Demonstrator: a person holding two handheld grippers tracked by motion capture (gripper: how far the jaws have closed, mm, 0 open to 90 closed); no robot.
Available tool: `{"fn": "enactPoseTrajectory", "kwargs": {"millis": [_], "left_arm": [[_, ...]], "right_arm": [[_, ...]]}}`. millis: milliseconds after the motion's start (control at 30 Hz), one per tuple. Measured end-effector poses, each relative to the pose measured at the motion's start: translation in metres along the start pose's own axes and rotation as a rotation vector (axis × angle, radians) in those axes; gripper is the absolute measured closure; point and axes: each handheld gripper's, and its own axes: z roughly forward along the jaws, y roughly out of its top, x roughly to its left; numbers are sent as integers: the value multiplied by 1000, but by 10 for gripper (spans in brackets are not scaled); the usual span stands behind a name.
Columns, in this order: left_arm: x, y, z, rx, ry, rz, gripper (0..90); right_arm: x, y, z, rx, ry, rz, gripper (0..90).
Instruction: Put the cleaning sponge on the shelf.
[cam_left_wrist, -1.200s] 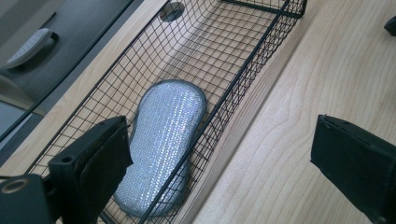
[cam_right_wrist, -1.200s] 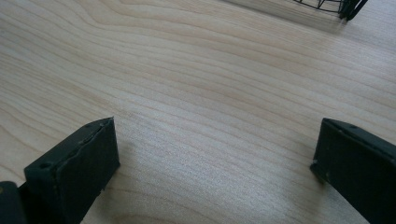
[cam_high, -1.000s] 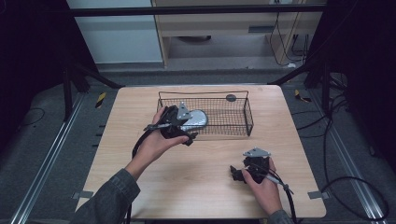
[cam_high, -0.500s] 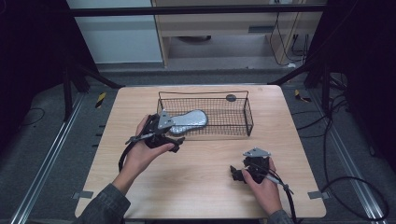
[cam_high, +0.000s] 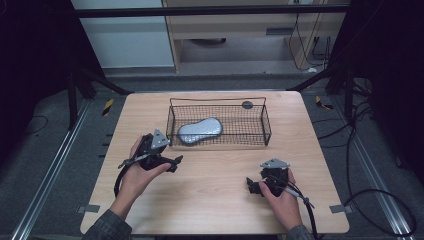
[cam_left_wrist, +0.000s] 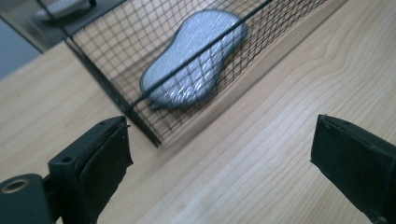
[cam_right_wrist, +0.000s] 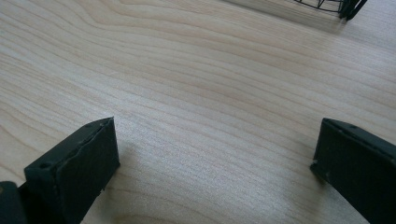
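A black wire basket (cam_high: 219, 122) stands on the wooden bench (cam_high: 215, 195) toward its far edge, about midway between the left and right edges, and a silver-grey, peanut-shaped scrubbing pad (cam_high: 199, 131) lies flat on the basket floor in its left half, close to the near wall. In the left gripper view the same pad (cam_left_wrist: 196, 58) shows through the mesh of the basket (cam_left_wrist: 116, 88), just past the basket's near left corner. The left gripper (cam_high: 172, 163), held in the person's left hand (cam_high: 137, 172), hovers just outside that near left corner of the basket, apart from the wire; its jaws stand wide apart with bare wood between them and nothing in their hold. The right gripper (cam_high: 253, 186), held in the right hand (cam_high: 282, 197), sits near the bench's near edge, toward the right corner, well apart from the basket; in the right gripper view its jaws are likewise spread wide over bare bench (cam_right_wrist: 196, 107) and grip nothing. A small dark round disc (cam_high: 247, 104) lies on the bench just behind the basket's far right part.
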Motion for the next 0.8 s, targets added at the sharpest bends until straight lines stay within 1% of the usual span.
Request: {"fn": "enactPoseTrajectory", "kwargs": {"millis": [33, 67, 100, 133, 167, 200, 233, 267, 300, 333, 367, 400, 433, 533, 733, 800], "left_arm": [[5, -10, 3, 4, 3, -39, 43], [7, -15, 4, 9, 3, -57, 43], [9, -21, 5, 18, 3, -68, 44], [9, -21, 5, 18, 3, -68, 43], [11, -26, 7, 31, 5, -77, 43], [17, -37, 11, 54, -2, -108, 43], [17, -37, 11, 54, -2, -108, 43], [20, -42, 13, 64, 0, -121, 44], [24, -47, 14, 72, 10, -132, 44], [30, -55, 17, 86, 21, -157, 44], [30, -55, 17, 86, 21, -157, 44], [37, -63, 20, 104, 34, -179, 44], [37, -63, 20, 104, 34, -179, 44], [45, -74, 25, 126, 50, -208, 45], [50, -79, 30, 132, 67, -222, 42], [53, -84, 36, 144, 67, -234, 41]], "right_arm": [[0, 0, 0, 0, 1, 2, 4], [0, 0, 0, 0, 0, 0, 4], [0, 0, 0, 0, 0, 0, 4], [0, 0, 0, 0, 0, 1, 4], [0, 0, 0, 0, 0, 1, 4], [0, 0, 0, 0, 0, 0, 4], [0, 0, 0, 0, 0, 0, 4], [0, 0, 0, 1, 0, 1, 4], [0, 0, 0, 1, 0, 1, 4], [0, 0, 0, 0, 0, 0, 4], [0, 0, 0, 0, 0, 1, 4], [0, 0, 0, 0, 0, 1, 4], [0, 0, 0, 0, 1, 1, 4], [0, 0, 0, -1, 1, 0, 4], [0, 0, 0, 0, 3, -1, 4], [0, 0, 0, 0, 4, 0, 4]]}}
